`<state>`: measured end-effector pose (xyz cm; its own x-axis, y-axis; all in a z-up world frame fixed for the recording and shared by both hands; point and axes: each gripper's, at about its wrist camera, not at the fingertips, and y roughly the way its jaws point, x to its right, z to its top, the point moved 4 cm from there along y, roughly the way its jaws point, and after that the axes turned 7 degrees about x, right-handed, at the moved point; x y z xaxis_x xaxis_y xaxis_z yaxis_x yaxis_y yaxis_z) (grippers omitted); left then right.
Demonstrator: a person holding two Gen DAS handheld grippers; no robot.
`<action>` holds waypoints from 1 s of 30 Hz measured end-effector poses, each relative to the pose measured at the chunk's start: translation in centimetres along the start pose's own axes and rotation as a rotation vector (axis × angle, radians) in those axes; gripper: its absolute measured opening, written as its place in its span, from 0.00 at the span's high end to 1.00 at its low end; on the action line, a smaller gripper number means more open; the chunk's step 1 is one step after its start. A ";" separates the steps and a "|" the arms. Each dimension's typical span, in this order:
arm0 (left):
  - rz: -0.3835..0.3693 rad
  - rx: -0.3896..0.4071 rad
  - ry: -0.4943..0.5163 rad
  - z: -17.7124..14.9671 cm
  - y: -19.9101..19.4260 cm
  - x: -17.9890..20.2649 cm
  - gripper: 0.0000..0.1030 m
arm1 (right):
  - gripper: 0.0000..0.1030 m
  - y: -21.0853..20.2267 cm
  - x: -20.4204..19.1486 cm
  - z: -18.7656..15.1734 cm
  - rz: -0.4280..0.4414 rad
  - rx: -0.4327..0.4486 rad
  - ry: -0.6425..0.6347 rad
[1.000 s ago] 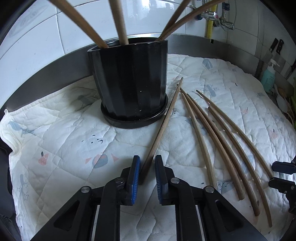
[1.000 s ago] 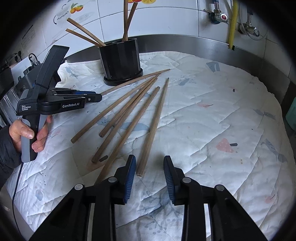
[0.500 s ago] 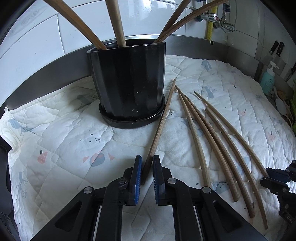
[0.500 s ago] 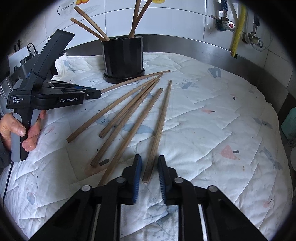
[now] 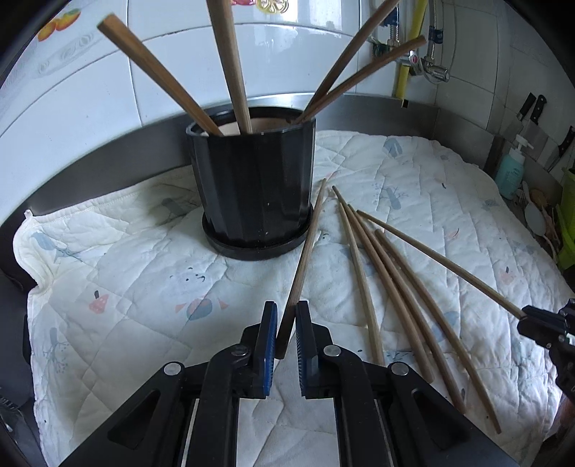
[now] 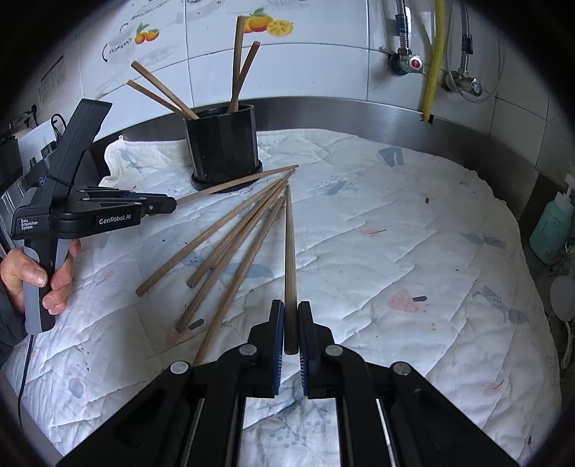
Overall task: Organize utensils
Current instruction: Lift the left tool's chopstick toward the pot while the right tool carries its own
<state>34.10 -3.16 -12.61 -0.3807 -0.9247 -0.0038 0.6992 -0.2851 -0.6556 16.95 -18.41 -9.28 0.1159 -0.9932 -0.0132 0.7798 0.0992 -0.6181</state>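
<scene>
White glazed wall tiles [image 6: 323, 64] behind the counter, some printed with fruit decals [image 6: 267, 25]. Stainless steel upstand [image 6: 359, 111] along the back edge of the counter. Quilted white cloth [image 6: 395, 251] with small pastel prints spread over the counter. Yellow corrugated hose [image 6: 433, 68] and chrome valves [image 6: 408, 63] fixed to the wall at right. Teal soap bottle [image 6: 550, 230] at the right edge. Knives [image 5: 530, 107] hung on the far right wall. Power sockets with cables [image 6: 54, 122] at left. Diffuse daylight, soft shadows.
</scene>
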 end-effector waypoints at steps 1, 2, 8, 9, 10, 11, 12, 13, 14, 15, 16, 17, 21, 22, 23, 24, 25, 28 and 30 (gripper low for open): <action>0.001 0.006 -0.001 0.2 -0.3 0.0 0.91 | 0.91 -0.4 0.1 0.3 -0.001 0.015 -0.001; -0.002 0.012 -0.004 0.3 -0.6 0.0 0.91 | 0.91 -0.6 0.1 0.6 -0.001 0.027 -0.001; 0.004 0.042 0.007 1.3 -2.6 0.4 0.91 | 0.91 -2.1 0.3 2.5 0.000 0.093 -0.015; 0.004 0.047 0.008 1.5 -2.9 0.5 0.91 | 0.91 -2.2 0.4 2.8 0.000 0.101 -0.020; 0.002 0.053 0.008 1.6 -3.3 0.5 0.91 | 0.91 -2.3 0.4 3.1 0.000 0.107 -0.023; 0.003 0.061 0.009 1.8 -3.7 0.5 0.91 | 0.91 -2.4 0.5 3.4 0.005 0.113 -0.022; 0.005 0.066 0.010 1.9 -4.1 0.6 0.91 | 0.91 -2.5 0.6 3.7 0.013 0.115 -0.017; 0.004 0.073 0.011 2.1 -4.5 0.6 0.91 | 0.91 -2.6 0.7 3.9 0.016 0.119 -0.014; 0.003 0.079 0.012 2.3 -4.9 0.6 0.91 | 0.91 -2.7 0.9 4.3 0.018 0.127 -0.014; 0.004 0.086 0.015 2.5 -5.3 0.7 0.92 | 0.91 -2.8 1.0 4.6 0.021 0.133 -0.013; 0.005 0.092 0.016 2.6 -5.6 0.7 0.92 | 0.91 -2.9 1.1 5.0 0.025 0.138 -0.011; 0.004 0.100 0.015 2.8 -5.9 0.7 0.92 | 0.91 -3.0 1.3 5.3 0.030 0.143 -0.007; 0.004 0.128 0.005 3.6 -7.3 0.4 0.92 | 0.91 -3.4 1.4 6.6 0.040 0.164 -0.019; 0.003 0.134 0.001 3.8 -7.6 0.4 0.92 | 0.91 -3.4 1.3 6.9 0.043 0.167 -0.024; 0.000 0.141 -0.005 4.0 -8.0 0.3 0.92 | 0.91 -3.5 1.3 7.1 0.045 0.170 -0.029; -0.002 0.146 -0.009 4.3 -8.2 0.2 0.92 | 0.91 -3.5 1.3 7.3 0.047 0.171 -0.036; -0.003 0.151 -0.014 4.5 -8.5 0.1 0.92 | 0.91 -3.5 1.3 7.6 0.049 0.171 -0.043; -0.001 0.169 -0.014 5.2 -9.4 0.0 0.93 | 0.91 -3.4 1.4 8.5 0.060 0.169 -0.059; 0.002 0.180 -0.009 5.6 -9.9 -0.1 0.93 | 0.91 -3.4 1.5 9.2 0.060 0.174 -0.069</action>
<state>30.60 -1.62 -1.89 -0.3745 -0.9272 0.0025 0.7972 -0.3233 -0.5099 20.16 -19.65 -0.01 0.2025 -0.9792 0.0123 0.8642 0.1728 -0.4726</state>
